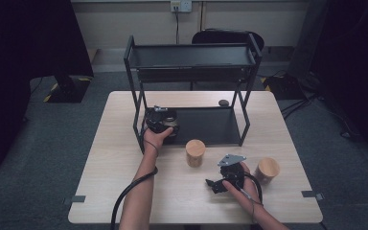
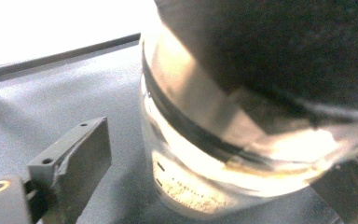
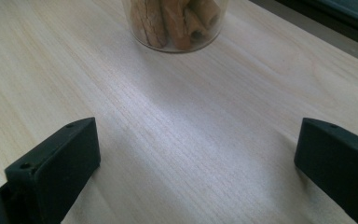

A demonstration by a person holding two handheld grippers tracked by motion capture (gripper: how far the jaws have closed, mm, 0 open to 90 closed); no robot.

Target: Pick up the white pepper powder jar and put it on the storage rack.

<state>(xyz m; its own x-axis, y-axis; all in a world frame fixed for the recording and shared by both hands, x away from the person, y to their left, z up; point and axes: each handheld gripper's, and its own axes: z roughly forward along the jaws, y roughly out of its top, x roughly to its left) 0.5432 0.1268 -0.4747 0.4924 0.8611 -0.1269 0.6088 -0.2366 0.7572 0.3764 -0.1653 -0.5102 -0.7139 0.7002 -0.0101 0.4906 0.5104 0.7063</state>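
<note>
On the rack's lower shelf (image 1: pixel 211 125), the left gripper (image 1: pixel 161 120) clasped an upright jar (image 2: pixel 223 140); the right gripper (image 1: pixel 226 173) lay wide open, empty, over the counter (image 1: pixel 124 182).

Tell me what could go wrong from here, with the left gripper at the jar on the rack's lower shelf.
1. The jar sits between the left gripper jaws, but contact isn't clear; if it is pulled back before release, the jar may tip.
2. The rack post stands beside that hand; a sideways withdrawal may knock it.
3. The right gripper lies open on the table between two wooden-lidded jars; a quick swing could hit either.
</note>
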